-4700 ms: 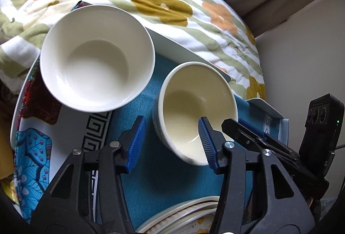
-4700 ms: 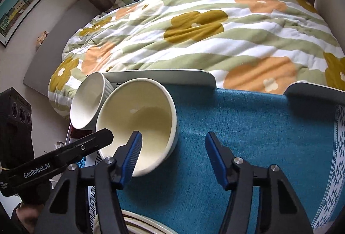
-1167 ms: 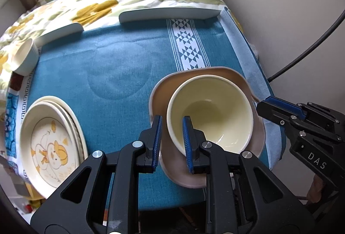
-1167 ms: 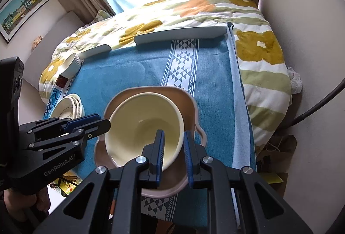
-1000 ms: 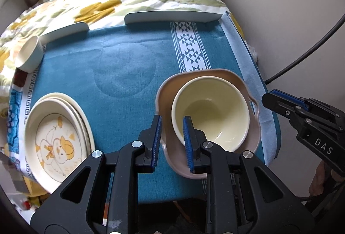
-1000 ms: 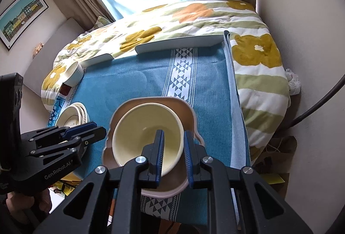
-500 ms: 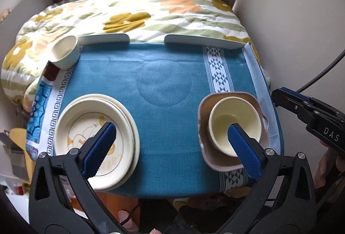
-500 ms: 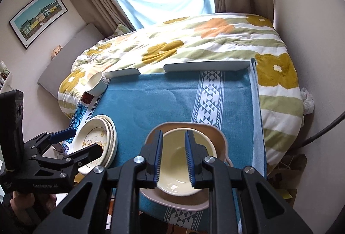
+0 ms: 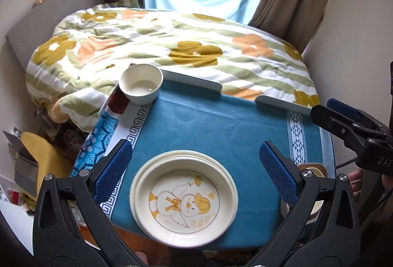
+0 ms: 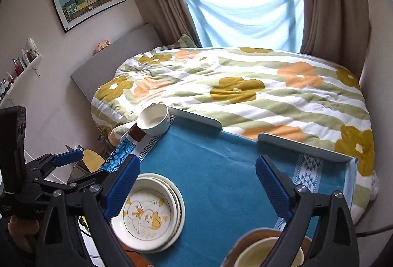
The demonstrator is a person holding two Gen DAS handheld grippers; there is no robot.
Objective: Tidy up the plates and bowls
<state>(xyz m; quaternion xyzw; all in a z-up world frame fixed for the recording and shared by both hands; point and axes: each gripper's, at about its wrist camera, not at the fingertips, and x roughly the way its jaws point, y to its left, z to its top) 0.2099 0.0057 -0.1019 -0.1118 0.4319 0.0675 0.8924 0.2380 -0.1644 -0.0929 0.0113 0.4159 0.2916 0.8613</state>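
Observation:
A stack of cream plates with a chick picture (image 9: 184, 200) lies at the table's near left; it also shows in the right wrist view (image 10: 147, 215). A white bowl (image 9: 141, 87) stands at the far left corner, also in the right wrist view (image 10: 153, 123). A cream bowl (image 10: 269, 253) sits in a tan square dish (image 10: 248, 241) at the near right. My left gripper (image 9: 195, 174) is open and empty above the plates. My right gripper (image 10: 196, 189) is open and empty above the table.
The table carries a blue cloth (image 9: 221, 124) with white raised edge rails (image 9: 194, 81). A bed with a flowered quilt (image 10: 245, 90) lies behind it. A wall (image 9: 356, 33) is close on the right. Curtains and a window are at the back.
Both grippers have let go of the cream bowl, left in the tan dish, opened wide and pulled back and up. The left one has swung left over the plates.

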